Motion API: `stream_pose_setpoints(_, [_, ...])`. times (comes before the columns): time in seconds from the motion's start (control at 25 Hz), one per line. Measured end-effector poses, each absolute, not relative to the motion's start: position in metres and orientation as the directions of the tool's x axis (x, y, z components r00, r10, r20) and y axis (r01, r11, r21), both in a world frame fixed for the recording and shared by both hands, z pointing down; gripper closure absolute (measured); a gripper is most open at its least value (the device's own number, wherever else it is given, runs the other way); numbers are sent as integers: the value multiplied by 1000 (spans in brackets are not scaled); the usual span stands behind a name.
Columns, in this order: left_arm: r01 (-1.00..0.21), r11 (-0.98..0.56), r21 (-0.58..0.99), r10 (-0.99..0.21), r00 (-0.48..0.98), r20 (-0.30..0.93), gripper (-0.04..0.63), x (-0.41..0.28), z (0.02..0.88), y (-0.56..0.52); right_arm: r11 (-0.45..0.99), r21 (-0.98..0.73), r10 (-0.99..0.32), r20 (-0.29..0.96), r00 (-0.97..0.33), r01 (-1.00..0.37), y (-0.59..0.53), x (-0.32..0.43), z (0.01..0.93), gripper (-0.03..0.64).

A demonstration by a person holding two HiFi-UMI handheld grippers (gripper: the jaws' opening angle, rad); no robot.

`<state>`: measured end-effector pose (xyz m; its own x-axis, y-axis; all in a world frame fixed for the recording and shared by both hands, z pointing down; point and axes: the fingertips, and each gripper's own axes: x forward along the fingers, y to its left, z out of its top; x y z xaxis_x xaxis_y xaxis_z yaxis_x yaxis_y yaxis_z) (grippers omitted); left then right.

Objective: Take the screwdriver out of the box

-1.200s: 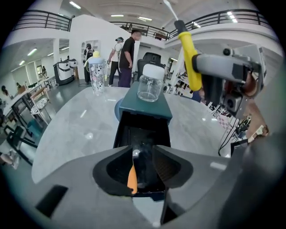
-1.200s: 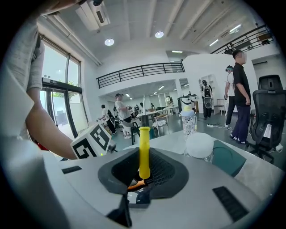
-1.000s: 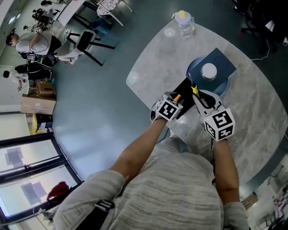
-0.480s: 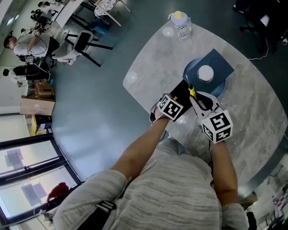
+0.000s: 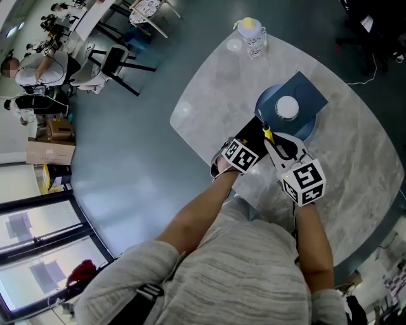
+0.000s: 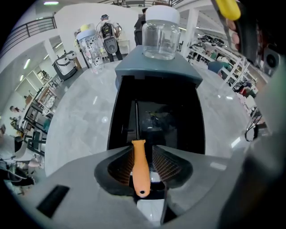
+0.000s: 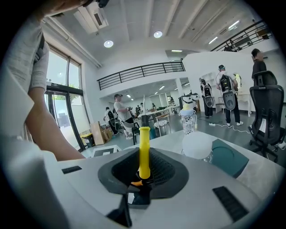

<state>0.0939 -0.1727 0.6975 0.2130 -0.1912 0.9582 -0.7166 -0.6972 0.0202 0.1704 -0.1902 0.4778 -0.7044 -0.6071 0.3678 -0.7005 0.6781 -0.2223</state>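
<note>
A black open box (image 5: 252, 134) lies on the marble table (image 5: 209, 89), right in front of both grippers. My left gripper (image 5: 246, 147) is shut on an orange-handled screwdriver (image 6: 139, 164). Its thin shaft points into the box (image 6: 156, 120) from the near rim. Just to the right, my right gripper (image 5: 274, 145) is shut on a yellow-handled screwdriver (image 5: 268, 134). In the right gripper view that yellow handle (image 7: 144, 151) stands upright between the jaws, held above the table. The same yellow handle (image 6: 228, 8) shows at the top right of the left gripper view.
Behind the box a blue case (image 5: 303, 95) carries a clear jar with a white lid (image 5: 287, 108). A bottle with a yellow cap (image 5: 252, 33) stands at the table's far edge. The near table edge lies under my forearms. Chairs and people are across the room.
Both grippers keep their hold on the screwdrivers. The left gripper has edged slightly toward the box; the head view has shifted a little.
</note>
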Motion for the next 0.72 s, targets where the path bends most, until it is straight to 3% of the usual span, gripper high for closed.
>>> stream_pose_setpoints(0.32, [-673, -739, 33, -177, 241, 954, 505, 94, 696, -173, 674, -227, -605, 375, -702, -703, -191, 168, 479, 552])
stream_pose_setpoints(0.72, [-647, -762, 29, -184, 259, 948, 509, 98, 696, -169, 644, -222, -633, 384, -673, -732, -186, 177, 479, 552])
